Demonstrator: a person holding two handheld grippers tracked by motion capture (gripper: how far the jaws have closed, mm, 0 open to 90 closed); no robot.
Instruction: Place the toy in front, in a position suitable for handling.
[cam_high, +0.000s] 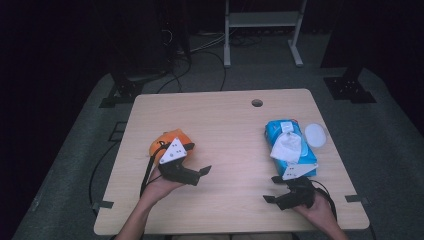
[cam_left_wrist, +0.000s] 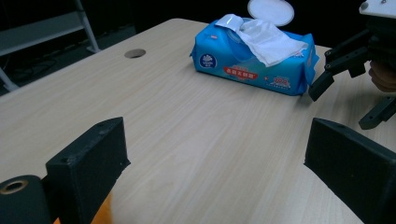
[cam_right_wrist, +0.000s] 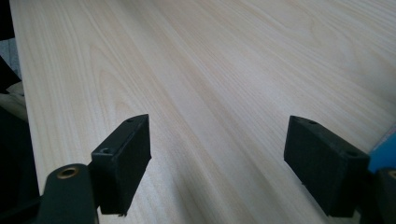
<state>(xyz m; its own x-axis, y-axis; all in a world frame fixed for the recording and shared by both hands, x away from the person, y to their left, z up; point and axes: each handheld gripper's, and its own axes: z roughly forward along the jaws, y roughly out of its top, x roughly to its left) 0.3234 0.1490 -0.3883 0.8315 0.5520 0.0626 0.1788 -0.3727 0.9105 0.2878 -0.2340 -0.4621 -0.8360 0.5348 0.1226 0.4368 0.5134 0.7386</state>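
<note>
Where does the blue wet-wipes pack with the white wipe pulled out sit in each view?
High view: blue wet-wipes pack lies at right of the wooden table, just beyond the right gripper.
Left gripper view: upper middle-right, white wipe on top.
Right gripper view: a blue sliver at the right edge, probably the pack.
Shared landmark: the table's round hole.

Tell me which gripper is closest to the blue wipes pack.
The right gripper, just below the near end of the blue wipes pack. The left gripper sits across the table beside the orange object.
</note>
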